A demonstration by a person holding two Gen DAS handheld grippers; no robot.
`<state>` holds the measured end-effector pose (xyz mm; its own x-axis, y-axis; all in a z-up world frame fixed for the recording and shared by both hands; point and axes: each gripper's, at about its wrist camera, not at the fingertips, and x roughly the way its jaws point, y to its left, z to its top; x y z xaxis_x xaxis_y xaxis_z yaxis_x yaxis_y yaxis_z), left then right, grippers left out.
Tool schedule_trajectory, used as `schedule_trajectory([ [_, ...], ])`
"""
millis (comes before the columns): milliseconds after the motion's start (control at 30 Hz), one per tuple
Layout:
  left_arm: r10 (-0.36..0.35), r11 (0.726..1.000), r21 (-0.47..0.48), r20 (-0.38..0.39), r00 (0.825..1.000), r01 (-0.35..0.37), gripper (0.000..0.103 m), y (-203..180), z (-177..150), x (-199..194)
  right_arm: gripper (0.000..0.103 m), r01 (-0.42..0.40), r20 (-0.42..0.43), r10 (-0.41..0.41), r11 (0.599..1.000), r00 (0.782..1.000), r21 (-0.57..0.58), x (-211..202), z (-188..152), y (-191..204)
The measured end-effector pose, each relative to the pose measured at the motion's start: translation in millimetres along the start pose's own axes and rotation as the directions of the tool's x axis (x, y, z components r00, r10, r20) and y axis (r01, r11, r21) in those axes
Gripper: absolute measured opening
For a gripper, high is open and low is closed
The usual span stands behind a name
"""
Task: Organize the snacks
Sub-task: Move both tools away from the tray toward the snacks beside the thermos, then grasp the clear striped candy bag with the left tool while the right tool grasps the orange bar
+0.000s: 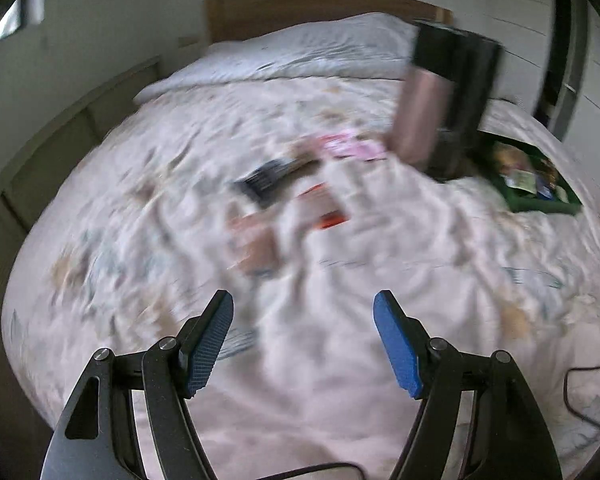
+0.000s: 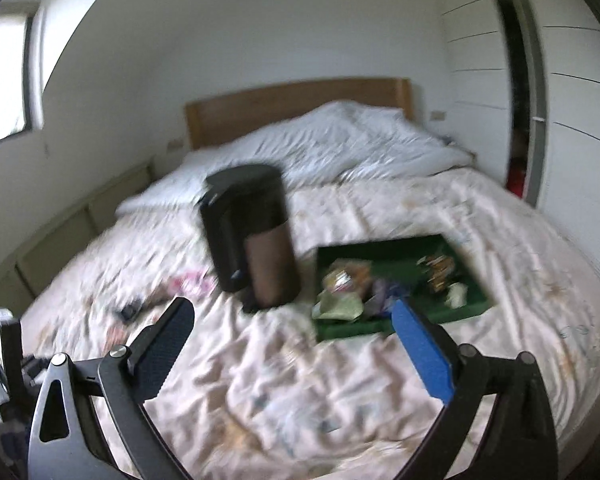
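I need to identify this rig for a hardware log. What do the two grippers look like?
Both grippers, left and right, look alike: black angular linkage arms with silver pivot bolts and triangular cutouts, one finger with a textured dark pad, the other with a plain blue pad. A thin dark cable trails nearby.

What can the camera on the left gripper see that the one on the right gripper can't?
Only the left wrist view shows the loose snack packets spread plainly on the bedspread, blurred but distinct. Only the right wrist view shows the window and the green tray's whole outline. Both share the bed, the wooden headboard, the dark canister beside the tray, and an open, empty gripper: left gripper, right gripper.
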<state>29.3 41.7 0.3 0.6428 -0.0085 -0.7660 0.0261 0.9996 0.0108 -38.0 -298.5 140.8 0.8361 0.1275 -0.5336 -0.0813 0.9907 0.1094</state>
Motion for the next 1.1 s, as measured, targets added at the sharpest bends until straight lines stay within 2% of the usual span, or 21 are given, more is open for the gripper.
schedule_trajectory([
  [167, 0.026, 0.997, -0.075, -0.031, 0.999, -0.028, 0.067, 41, -10, 15, 0.103, -0.085, -0.102, 0.076, 0.993, 0.992, -0.082, 45, -16, 56],
  [433, -0.045, 0.989, -0.145, -0.018, 0.999, 0.042, 0.067, 66, -4, 38, 0.103, -0.211, -0.263, 0.163, 0.963, 0.951, -0.166, 119, -49, 137],
  [600, -0.057, 0.990, -0.128, -0.019, 0.998, 0.055, 0.067, 66, 10, 61, 0.103, -0.256, -0.326, 0.181, 0.945, 0.928, -0.205, 164, -59, 172],
  [800, -0.006, 0.998, -0.061, -0.059, 0.998, 0.002, 0.067, 54, 21, 100, 0.103, -0.284, -0.380, 0.183, 0.931, 0.907, -0.228, 213, -63, 199],
  [1000, 0.019, 0.997, -0.075, -0.085, 0.996, -0.025, 0.066, 53, 26, 126, 0.103, -0.303, -0.437, 0.179, 0.924, 0.881, -0.233, 256, -69, 218],
  [1067, 0.026, 0.997, -0.071, -0.087, 0.996, -0.033, 0.064, 53, 26, 129, 0.091, -0.311, -0.456, 0.173, 0.918, 0.873, -0.248, 269, -73, 225],
  [1100, 0.030, 0.997, -0.074, -0.088, 0.996, -0.037, 0.063, 53, 27, 131, 0.076, -0.316, -0.465, 0.173, 0.916, 0.868, -0.249, 273, -74, 228],
])
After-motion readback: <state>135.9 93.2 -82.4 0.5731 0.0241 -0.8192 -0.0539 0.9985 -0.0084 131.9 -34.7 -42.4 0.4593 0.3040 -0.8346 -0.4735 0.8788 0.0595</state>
